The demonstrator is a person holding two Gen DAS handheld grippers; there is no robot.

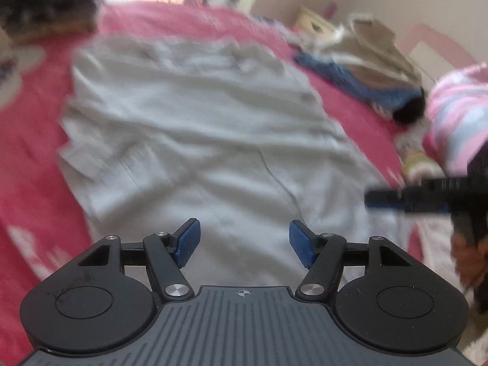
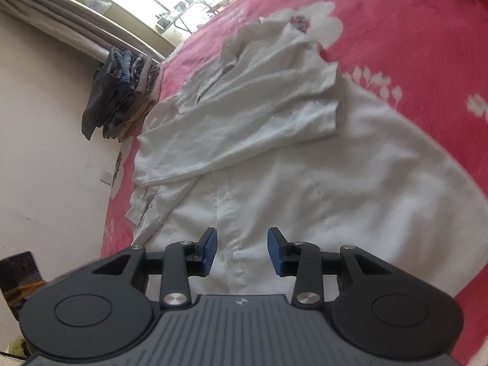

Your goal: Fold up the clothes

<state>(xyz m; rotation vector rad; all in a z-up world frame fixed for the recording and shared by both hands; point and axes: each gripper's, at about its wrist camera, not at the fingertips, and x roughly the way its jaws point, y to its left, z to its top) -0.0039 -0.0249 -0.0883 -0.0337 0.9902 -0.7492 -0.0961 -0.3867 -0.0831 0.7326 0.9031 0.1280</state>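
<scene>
white shirt [image 2: 274, 152] flat, below right hand-held gripper [image 2: 242, 251]

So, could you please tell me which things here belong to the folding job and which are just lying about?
Part of the job:
- white shirt, spread on the bed with its sleeves folded across
- left gripper, open above it
- right gripper, open above it

Just lying about:
- red floral blanket
- stack of dark clothes
- blue garment
- beige bag
- pink striped fabric
</scene>
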